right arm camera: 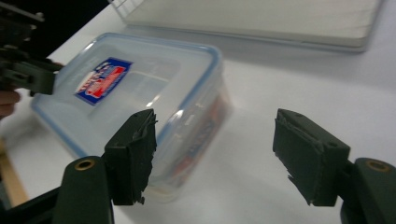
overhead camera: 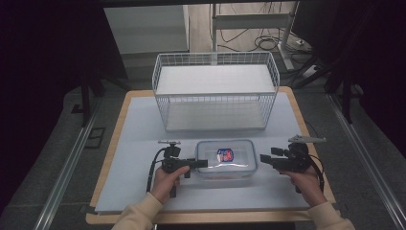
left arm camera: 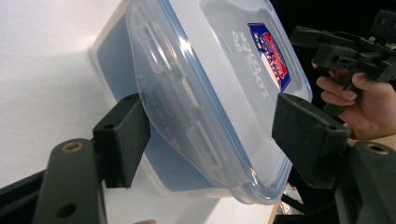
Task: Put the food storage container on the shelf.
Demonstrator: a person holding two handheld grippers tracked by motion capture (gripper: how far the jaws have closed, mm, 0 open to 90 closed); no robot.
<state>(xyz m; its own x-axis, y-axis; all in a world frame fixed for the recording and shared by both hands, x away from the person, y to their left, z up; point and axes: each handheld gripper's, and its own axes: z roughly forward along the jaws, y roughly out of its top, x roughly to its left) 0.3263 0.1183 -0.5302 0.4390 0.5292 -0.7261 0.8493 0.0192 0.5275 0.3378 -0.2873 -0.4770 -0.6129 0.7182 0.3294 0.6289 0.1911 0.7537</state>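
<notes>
A: We've got the desk (overhead camera: 129, 143) laid out, with the white wire basket (overhead camera: 215, 88) standing at the far side and nothing in it that we can make out.

B: And nearer us, centre stage, the clear lidded container (overhead camera: 226, 159) with its blue seal and sticker, flat on the desk.

A: Our left claw (left arm camera: 210, 135) is spread, jaws straddling the container's left end, not yet pinching.

B: Right claw (right arm camera: 215, 154) is spread too, just off the right end, with one jaw by the corner.

A: We'd call this the approach to a two-sided grasp.

B: Next we'd bring the right claw in, squeeze both ends, then lift level, perhaps toward the basket.
</notes>
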